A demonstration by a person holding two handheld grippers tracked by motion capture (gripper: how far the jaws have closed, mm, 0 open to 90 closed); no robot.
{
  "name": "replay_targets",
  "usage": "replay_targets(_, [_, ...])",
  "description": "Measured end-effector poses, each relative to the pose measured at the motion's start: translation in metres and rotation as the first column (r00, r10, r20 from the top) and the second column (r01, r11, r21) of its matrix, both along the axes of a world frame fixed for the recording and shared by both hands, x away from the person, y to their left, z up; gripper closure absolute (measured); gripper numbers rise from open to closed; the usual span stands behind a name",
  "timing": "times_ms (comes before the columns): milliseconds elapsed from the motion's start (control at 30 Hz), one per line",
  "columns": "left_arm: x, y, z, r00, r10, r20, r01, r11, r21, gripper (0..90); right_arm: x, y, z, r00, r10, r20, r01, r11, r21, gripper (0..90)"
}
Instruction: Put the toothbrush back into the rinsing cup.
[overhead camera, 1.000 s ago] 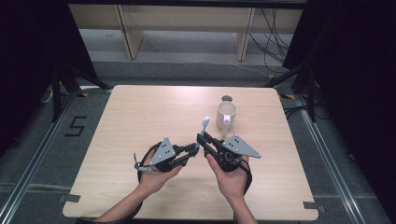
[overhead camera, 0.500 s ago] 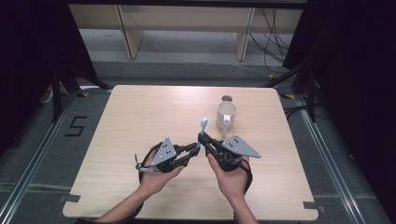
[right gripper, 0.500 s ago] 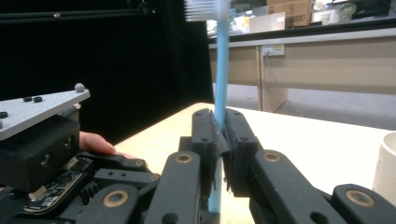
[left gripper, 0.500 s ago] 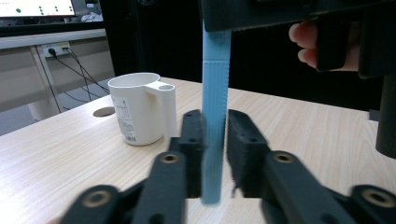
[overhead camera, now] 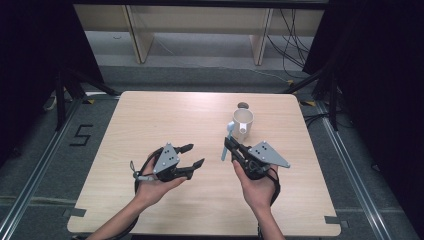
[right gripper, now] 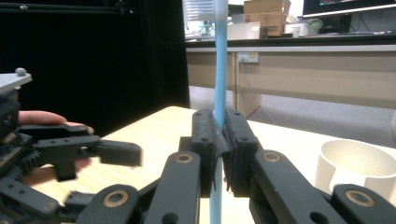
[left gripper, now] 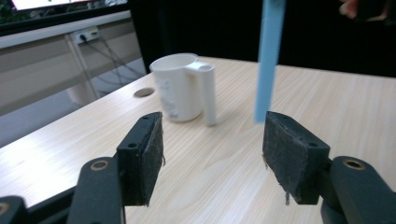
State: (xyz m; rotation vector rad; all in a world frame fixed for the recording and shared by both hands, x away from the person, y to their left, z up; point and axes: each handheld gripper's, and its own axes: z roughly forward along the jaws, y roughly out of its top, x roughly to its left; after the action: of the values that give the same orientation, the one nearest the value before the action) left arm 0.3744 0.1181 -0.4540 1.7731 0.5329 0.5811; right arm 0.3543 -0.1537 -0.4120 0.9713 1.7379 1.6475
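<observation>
My right gripper (overhead camera: 228,143) is shut on the handle of a light blue spoon (overhead camera: 226,148), which stands nearly upright above the table; in the right gripper view the spoon (right gripper: 220,60) rises straight out of the closed pads of that gripper (right gripper: 218,135). My left gripper (overhead camera: 196,154) hovers to the left of the spoon. Its jaws have just been opening and hold nothing; the left gripper view has the spoon handle (left gripper: 270,60) beyond the right pad of that gripper (left gripper: 212,140). A white mug (overhead camera: 243,121) stands upright behind the spoon, its handle (left gripper: 208,93) facing me.
The light wooden table (overhead camera: 165,120) has a small round hole (overhead camera: 243,105) just behind the mug. Dark curtains hang on both sides, and shelving legs and cables stand on the floor beyond the far edge. The right gripper view shows the left gripper (right gripper: 116,151) at its left.
The left gripper's jaws have opened off the spoon handle, and that hand has drawn back to the left. The right gripper holds the spoon in the same place.
</observation>
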Motion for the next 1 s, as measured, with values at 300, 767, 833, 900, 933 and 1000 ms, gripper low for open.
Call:
replay_targets(300, [-0.004,0.026,-0.009,0.9978,0.048,-0.046,-0.047,0.9988,0.016,36.8,0.006,-0.017,-0.002,0.9996,-0.026,-0.006,0.026,0.999,-0.026,84.5])
replay_targets(767, [-0.021,0.062,-0.033,0.9890,0.121,-0.085,-0.125,0.9916,-0.033,36.3,0.004,-0.035,0.000,0.9950,-0.099,0.012,0.099,0.994,-0.055,84.3])
replay_targets(833, [-0.021,0.066,-0.035,0.9870,0.130,-0.095,-0.134,0.9904,-0.034,36.4,0.003,-0.035,0.001,0.9948,-0.101,-0.004,0.101,0.995,-0.024,84.3])
replay_targets(900, [-0.020,0.069,-0.039,0.9869,0.134,-0.091,-0.139,0.9887,-0.056,36.5,0.004,-0.037,0.001,0.9939,-0.111,0.005,0.111,0.994,-0.024,84.3])
replay_targets(933, [-0.020,0.072,-0.040,0.9846,0.147,-0.095,-0.151,0.9878,-0.039,36.6,0.005,-0.038,0.001,0.9938,-0.111,0.013,0.111,0.994,-0.021,84.3])
replay_targets(1000, [-0.019,0.073,-0.043,0.9838,0.150,-0.098,-0.156,0.9864,-0.052,36.7,0.005,-0.039,0.002,0.9928,-0.120,0.009,0.120,0.993,-0.013,84.3])
